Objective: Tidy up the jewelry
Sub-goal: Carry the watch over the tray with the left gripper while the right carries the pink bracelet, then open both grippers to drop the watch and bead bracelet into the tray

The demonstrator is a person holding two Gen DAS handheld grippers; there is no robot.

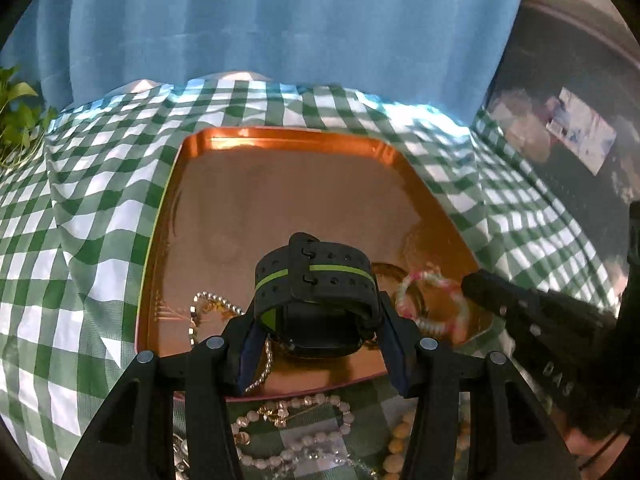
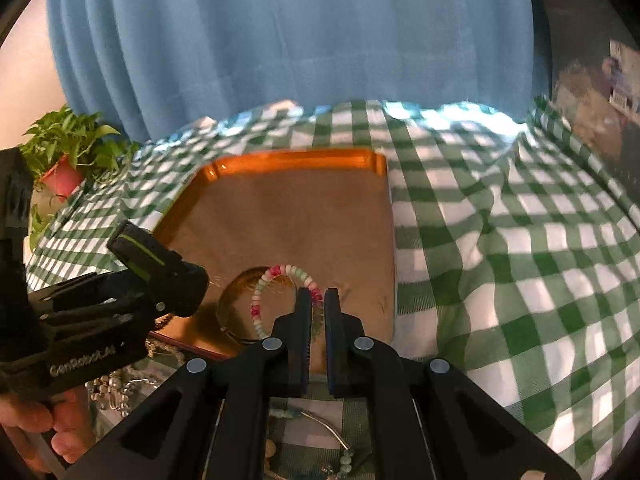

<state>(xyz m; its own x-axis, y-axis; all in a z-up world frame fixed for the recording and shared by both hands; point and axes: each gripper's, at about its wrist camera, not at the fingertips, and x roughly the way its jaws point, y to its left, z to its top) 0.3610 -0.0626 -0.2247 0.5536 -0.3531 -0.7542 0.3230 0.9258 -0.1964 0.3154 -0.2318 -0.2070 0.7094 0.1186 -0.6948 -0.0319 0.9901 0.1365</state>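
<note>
My left gripper (image 1: 318,344) is shut on a black watch with a green stripe (image 1: 316,276) and holds it over the near part of the copper tray (image 1: 280,140). My right gripper (image 2: 318,300) is nearly closed around a pink, white and green bead bracelet (image 2: 280,272) that lies in the tray (image 2: 288,160), next to a gold bangle (image 2: 236,300). The bracelet also shows in the left wrist view (image 1: 432,300). A silver bead chain (image 1: 212,304) lies in the tray by the watch.
Several pearl and bead necklaces (image 1: 292,432) lie on the green checked cloth (image 1: 80,240) in front of the tray. A potted plant (image 2: 68,160) stands at the far left. A blue curtain (image 2: 300,40) hangs behind the table.
</note>
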